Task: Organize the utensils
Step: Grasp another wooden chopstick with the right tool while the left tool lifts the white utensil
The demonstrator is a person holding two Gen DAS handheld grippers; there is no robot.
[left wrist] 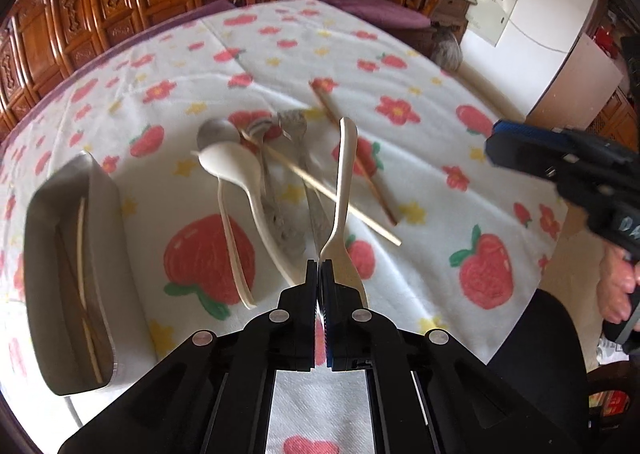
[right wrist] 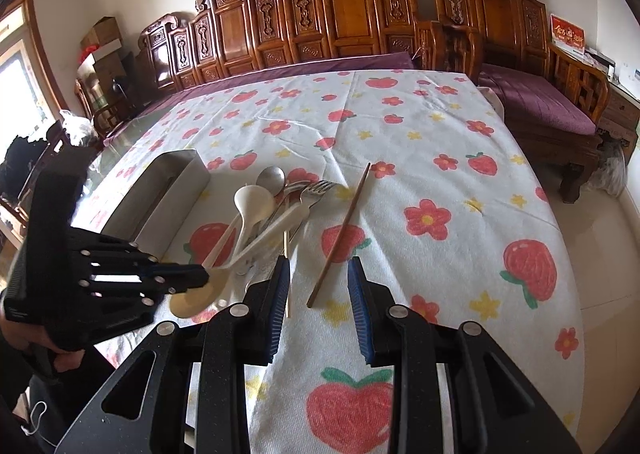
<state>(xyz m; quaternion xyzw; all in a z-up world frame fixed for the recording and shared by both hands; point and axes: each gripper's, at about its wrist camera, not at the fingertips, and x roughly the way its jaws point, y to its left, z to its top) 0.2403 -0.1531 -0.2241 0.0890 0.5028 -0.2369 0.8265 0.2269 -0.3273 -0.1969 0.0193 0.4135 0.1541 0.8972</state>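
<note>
Utensils [right wrist: 276, 209] — no readable markings — left hand-held gripper [left wrist: 320, 264] pinching one.

A cream plastic spoon [left wrist: 345, 189] is up off the cloth, handle pointing away, bowl end nearest. Below lies the pile: another cream spoon [left wrist: 234, 165], a steel spoon [left wrist: 216, 132], two steel forks [left wrist: 294, 125], a pale chopstick [left wrist: 320, 189] slanting across. A brown chopstick [right wrist: 344, 232] lies apart. The steel box [left wrist: 100, 205] already holds chopsticks.
</note>
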